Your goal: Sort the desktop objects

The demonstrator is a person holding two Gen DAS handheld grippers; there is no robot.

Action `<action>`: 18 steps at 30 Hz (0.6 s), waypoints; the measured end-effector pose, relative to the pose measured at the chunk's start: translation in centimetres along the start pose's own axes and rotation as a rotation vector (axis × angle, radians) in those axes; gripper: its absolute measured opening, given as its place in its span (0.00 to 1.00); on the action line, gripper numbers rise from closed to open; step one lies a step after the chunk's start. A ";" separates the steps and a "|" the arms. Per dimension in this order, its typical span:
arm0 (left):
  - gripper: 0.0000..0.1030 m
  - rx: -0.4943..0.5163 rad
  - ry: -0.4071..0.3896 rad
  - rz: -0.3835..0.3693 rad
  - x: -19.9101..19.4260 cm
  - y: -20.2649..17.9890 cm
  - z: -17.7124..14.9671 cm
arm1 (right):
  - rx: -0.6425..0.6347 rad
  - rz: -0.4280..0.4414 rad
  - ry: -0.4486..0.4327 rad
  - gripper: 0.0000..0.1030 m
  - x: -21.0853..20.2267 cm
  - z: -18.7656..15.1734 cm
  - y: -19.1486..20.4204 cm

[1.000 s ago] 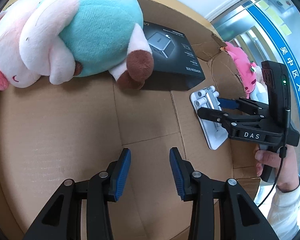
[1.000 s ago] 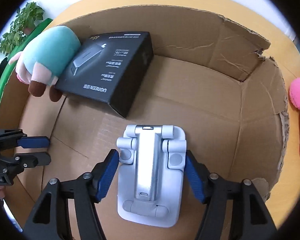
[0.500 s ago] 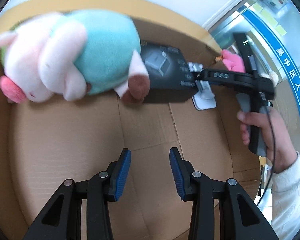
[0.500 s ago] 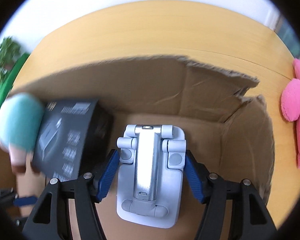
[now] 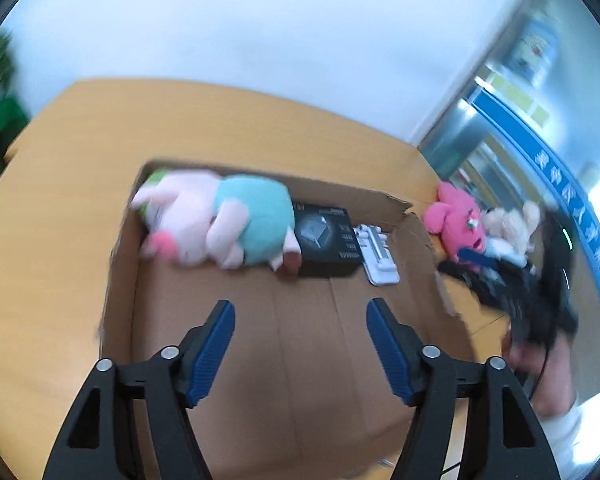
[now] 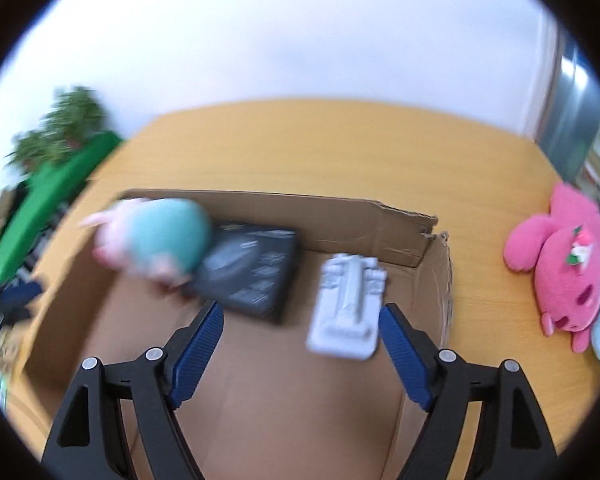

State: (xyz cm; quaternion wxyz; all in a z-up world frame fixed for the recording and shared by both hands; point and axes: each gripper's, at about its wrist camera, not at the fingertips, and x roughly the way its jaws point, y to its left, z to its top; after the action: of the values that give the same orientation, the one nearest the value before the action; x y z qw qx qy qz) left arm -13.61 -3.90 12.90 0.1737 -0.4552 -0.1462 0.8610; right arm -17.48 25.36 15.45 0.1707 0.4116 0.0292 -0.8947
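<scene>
Phone stand, white and grey, now lies released on the floor of the cardboard box, right of the black carton and plush pig. Right gripper has just opened and backed off empty; left gripper, also just opened, holds nothing. Pink plush outside on the right looks like the next item.

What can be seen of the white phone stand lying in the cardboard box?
The white phone stand is folded flat, a pale plastic-looking base plate with a silvery arm along its middle and round hinge knuckles at its far end. It lies on the floor of the cardboard box, near the right wall and its torn corner, right beside the black product box; whether they touch is unclear. The right tool hangs open above it, jaws just widened, nothing between them. Motion blur hides finer detail.
</scene>
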 end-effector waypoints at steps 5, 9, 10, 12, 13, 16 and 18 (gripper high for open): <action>0.66 -0.048 0.038 -0.092 -4.1 -2.6 -3.5 | -0.062 0.033 -0.042 0.79 -4.3 -6.7 1.5; 0.67 0.020 0.016 -0.140 -6.5 -6.3 -6.0 | -0.026 0.044 -0.009 0.79 -5.4 -11.2 1.7; 0.67 0.030 0.013 -0.137 -6.7 -6.9 -6.4 | -0.022 0.057 -0.003 0.79 -5.0 -11.9 1.9; 0.67 0.045 0.002 -0.136 -7.2 -8.1 -7.2 | -0.031 0.104 0.023 0.79 -4.0 -13.7 2.3; 0.67 0.051 -0.004 -0.133 -7.4 -8.4 -7.5 | -0.038 0.118 0.036 0.79 -3.7 -14.3 2.8; 0.67 0.051 -0.014 -0.108 -7.2 -8.9 -8.0 | -0.041 0.165 0.081 0.81 -2.7 -15.7 2.9; 0.67 0.047 -0.013 -0.097 -7.2 -9.2 -8.2 | -0.084 0.177 0.047 0.86 -2.8 -16.0 3.8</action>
State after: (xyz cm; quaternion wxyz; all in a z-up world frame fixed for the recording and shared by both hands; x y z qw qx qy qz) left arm -1.47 1.96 17.52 0.2248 -0.4375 -0.1487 0.8579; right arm -2.93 25.68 7.32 0.2657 0.4260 0.0342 -0.8641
